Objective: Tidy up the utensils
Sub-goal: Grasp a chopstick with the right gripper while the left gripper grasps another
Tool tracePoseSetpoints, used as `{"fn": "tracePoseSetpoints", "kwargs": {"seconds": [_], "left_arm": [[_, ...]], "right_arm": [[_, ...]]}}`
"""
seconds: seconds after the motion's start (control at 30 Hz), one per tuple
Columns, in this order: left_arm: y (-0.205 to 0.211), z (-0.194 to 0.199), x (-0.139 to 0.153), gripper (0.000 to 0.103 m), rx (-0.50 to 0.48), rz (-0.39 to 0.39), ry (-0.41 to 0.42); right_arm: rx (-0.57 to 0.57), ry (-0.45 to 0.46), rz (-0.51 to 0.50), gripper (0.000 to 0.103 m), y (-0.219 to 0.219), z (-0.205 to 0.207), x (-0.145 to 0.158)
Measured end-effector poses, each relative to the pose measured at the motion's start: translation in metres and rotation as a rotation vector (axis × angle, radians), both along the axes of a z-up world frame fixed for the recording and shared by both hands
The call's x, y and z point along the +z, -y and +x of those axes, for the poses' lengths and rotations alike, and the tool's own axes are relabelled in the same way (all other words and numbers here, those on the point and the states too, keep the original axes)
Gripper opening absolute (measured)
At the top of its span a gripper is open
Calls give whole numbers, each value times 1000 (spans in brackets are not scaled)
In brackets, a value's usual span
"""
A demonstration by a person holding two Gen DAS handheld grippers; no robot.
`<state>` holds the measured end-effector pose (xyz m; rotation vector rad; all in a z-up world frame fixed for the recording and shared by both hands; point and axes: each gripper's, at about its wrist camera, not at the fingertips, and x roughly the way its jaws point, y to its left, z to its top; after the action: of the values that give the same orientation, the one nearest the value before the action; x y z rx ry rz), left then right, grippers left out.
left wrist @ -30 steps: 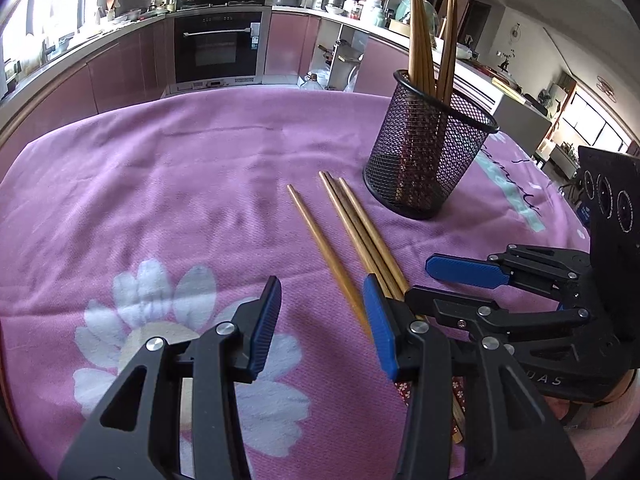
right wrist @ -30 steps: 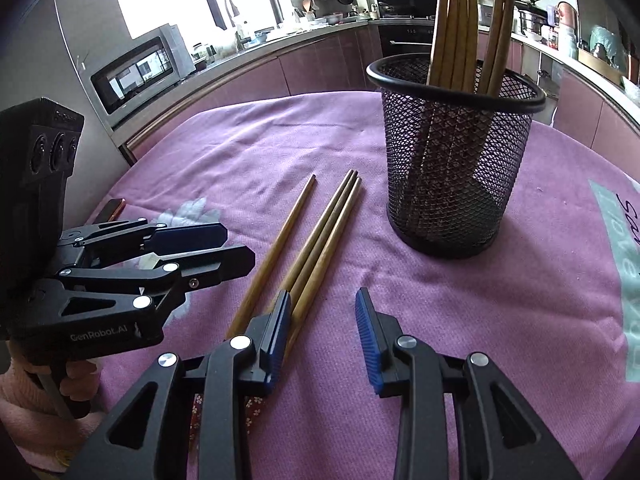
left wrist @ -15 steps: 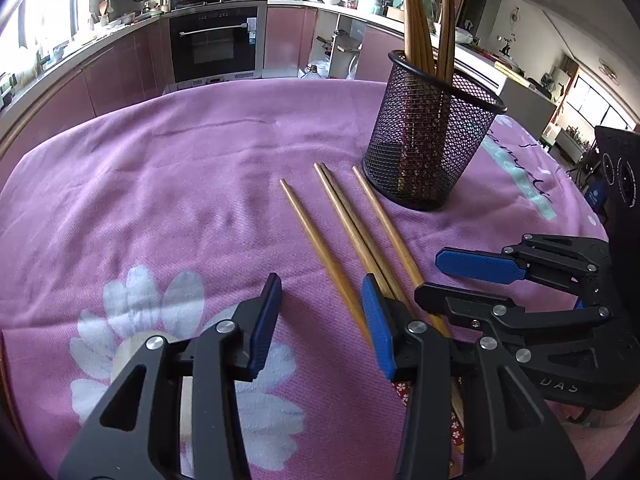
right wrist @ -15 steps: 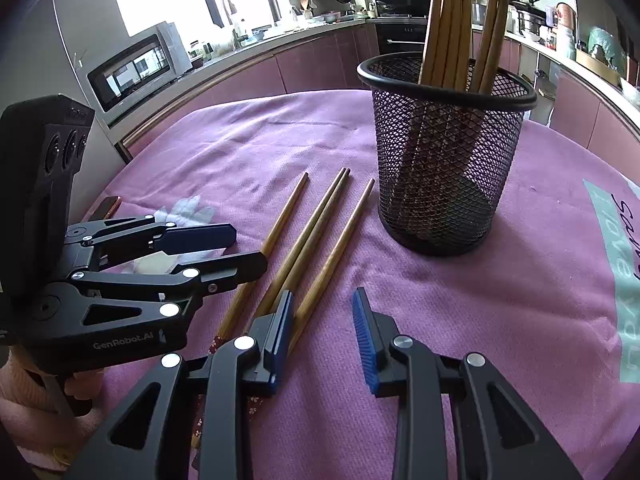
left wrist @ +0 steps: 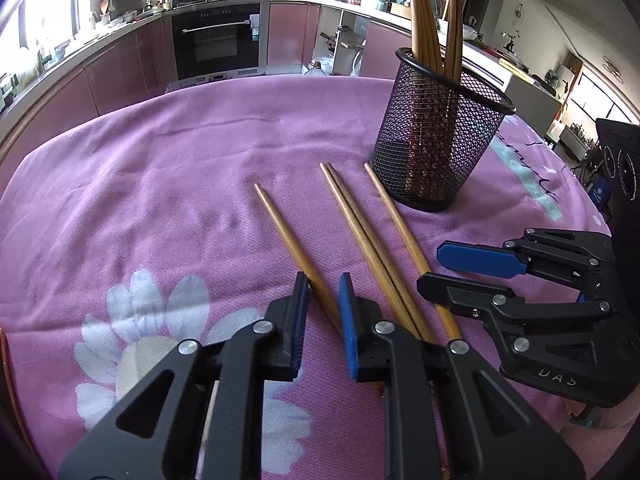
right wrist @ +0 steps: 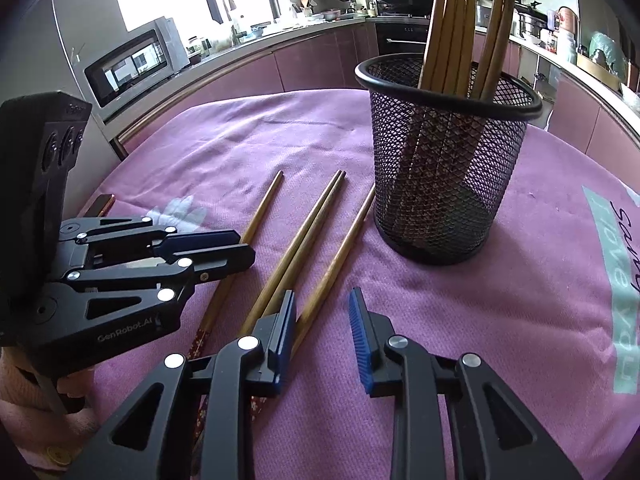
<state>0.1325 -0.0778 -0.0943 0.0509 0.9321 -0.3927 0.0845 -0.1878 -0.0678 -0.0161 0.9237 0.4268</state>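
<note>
**Ana:** Four chopsticks lie loose on the purple tablecloth [left wrist: 168, 168], all slim tan wood tapering to the far tips. How do they sit?

**Ben:** Fanned out. One single chopstick [left wrist: 288, 240] lies apart on the left, a touching pair [left wrist: 360, 232] runs up the middle, and the fourth chopstick [left wrist: 396, 220] lies to the right, its tip close to the base of the black mesh holder [left wrist: 436, 140].

**Ana:** And the holder itself?

**Ben:** It stands upright with more chopsticks [right wrist: 452, 32] in it, narrow ends up, leaning against the rim.

**Ana:** Where is the left gripper [left wrist: 323, 300]?

**Ben:** Low over the cloth, straddling the single chopstick. Its blue pads stand narrowly apart with the stick between them; the left pad looks to be against the wood, but there is a visible gap on the right, so no firm grip.

**Ana:** The right gripper [right wrist: 320, 312]?

**Ben:** Its jaws are moderately spread and hold nothing. From its own camera, the fourth chopstick passes just beside the inner face of its left finger [right wrist: 284, 320], and the pair runs under that finger's outer side.

**Ana:** Are the two grippers close?

**Ben:** Side by side, near the thick ends, not touching.
</note>
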Motion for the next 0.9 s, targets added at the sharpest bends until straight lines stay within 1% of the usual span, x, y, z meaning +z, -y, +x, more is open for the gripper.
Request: {"fn": "tracePoseSetpoints", "kwargs": {"seconds": [0.3, 0.47, 0.53, 0.67, 0.83, 0.9], "left_arm": [[4, 2, -2, 17, 5, 13, 8], [5, 2, -2, 16, 5, 13, 8], [5, 2, -2, 14, 6, 14, 9], [2, 2, -2, 12, 9, 11, 7], [0, 1, -2, 10, 24, -3, 3], [-2, 1, -1, 8, 31, -11, 1]], "right_arm": [[-17, 7, 0, 25, -1, 8, -1], [-13, 19, -25, 25, -6, 10, -1], [-12, 23, -36, 23, -7, 12, -1], [-16, 15, -30, 12, -3, 13, -1], [-21, 7, -13, 8, 1, 14, -2], [-26, 3, -2, 6, 3, 14, -2]]}}
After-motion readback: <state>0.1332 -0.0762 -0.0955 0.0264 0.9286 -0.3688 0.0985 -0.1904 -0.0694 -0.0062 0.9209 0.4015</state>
